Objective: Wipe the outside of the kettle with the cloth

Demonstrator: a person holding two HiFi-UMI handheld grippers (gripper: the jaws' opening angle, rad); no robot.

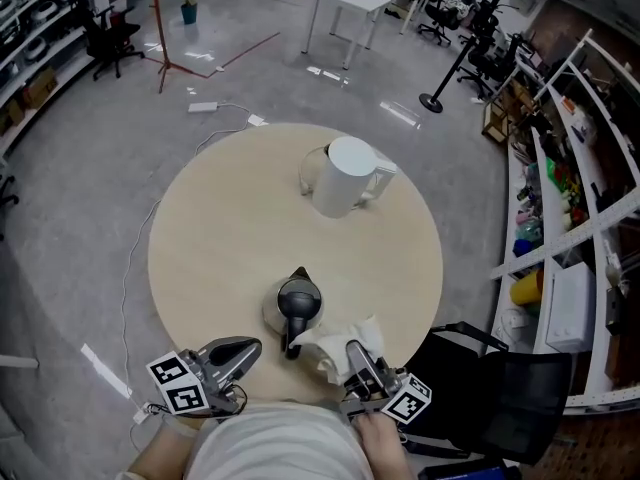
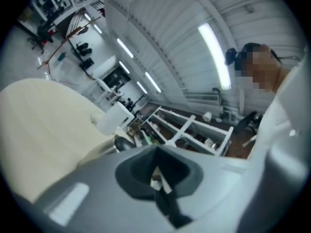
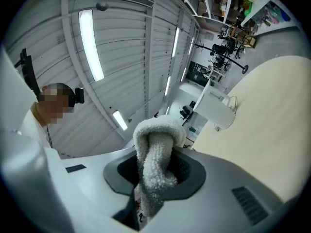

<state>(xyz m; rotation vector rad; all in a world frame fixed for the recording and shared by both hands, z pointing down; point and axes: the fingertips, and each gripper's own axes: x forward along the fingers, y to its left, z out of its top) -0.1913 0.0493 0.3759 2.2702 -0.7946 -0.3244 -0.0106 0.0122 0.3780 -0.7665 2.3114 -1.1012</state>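
Observation:
A small steel kettle (image 1: pixel 297 308) with a black lid and handle stands near the front edge of the round beige table (image 1: pixel 220 228). Just right of it, a fluffy white cloth (image 1: pixel 335 346) is bunched up, touching the kettle's side. My right gripper (image 1: pixel 354 351) is shut on that cloth, and in the right gripper view the cloth (image 3: pixel 154 161) sticks up from between the jaws. My left gripper (image 1: pixel 248 349) is at the table's front edge, left of the kettle and apart from it, shut with nothing in it. The left gripper view shows only a sliver of the kettle (image 2: pixel 124 142).
A tall white jug (image 1: pixel 345 176) with a handle stands at the far side of the table, seen also as the jug (image 2: pixel 114 117) and the jug (image 3: pixel 216 109). A black chair (image 1: pixel 490 380) is close at the right. Shelving (image 1: pixel 565 198) lines the right wall.

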